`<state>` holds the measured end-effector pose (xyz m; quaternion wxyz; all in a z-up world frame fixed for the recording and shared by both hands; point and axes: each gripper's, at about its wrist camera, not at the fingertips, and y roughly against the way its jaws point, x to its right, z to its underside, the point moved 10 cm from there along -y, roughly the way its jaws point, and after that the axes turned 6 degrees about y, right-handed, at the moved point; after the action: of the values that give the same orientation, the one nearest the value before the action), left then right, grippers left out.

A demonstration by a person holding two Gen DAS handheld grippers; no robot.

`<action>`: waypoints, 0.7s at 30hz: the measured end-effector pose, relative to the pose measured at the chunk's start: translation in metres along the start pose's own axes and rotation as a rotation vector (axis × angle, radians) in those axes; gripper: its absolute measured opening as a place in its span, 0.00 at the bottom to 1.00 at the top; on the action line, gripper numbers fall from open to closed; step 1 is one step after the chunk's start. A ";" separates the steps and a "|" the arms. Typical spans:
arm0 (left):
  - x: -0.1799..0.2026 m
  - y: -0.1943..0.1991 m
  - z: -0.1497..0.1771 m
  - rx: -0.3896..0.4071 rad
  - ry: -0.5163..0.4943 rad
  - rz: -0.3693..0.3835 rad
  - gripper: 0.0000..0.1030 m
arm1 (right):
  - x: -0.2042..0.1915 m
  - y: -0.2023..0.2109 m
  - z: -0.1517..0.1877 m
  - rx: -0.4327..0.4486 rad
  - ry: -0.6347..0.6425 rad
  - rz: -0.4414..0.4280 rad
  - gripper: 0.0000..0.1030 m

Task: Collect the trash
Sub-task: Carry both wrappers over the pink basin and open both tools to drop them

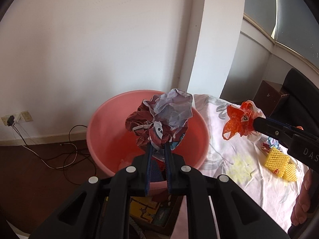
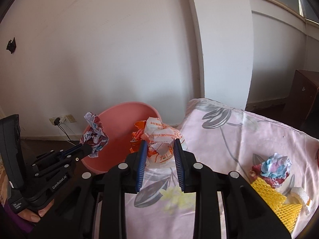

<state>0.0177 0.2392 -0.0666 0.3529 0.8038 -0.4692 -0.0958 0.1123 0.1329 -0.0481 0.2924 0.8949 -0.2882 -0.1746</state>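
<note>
Left gripper (image 1: pixel 158 149) clamped on crumpled printed paper (image 1: pixel 159 119) over pink basin (image 1: pixel 95 123); right gripper (image 2: pixel 160 149) pinching orange-white plastic wrapper (image 2: pixel 161 139) near basin, above floral sheet (image 2: pixel 239 135).

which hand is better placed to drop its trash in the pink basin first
Left. The left gripper holds its crumpled paper over the pink basin; the right gripper's orange-printed wrapper hangs nearer the bed.

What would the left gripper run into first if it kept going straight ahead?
Probably the pink basin: the left gripper, shut on crumpled paper, points down into it. Exact depth is unclear.
</note>
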 end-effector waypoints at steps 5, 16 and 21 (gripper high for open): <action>-0.018 -0.012 0.004 -0.021 0.019 -0.033 0.11 | -0.027 -0.024 -0.005 -0.029 0.030 -0.036 0.27; -0.042 -0.036 0.011 -0.063 0.039 -0.079 0.11 | -0.071 -0.063 0.007 -0.110 0.114 -0.069 0.27; -0.047 -0.040 0.016 -0.076 0.040 -0.085 0.12 | -0.078 -0.074 0.013 -0.138 0.122 -0.074 0.27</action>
<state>0.0114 0.2828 -0.1128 0.3881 0.8108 -0.4235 -0.1124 0.0762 0.2250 -0.0934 0.3638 0.8917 -0.2237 -0.1500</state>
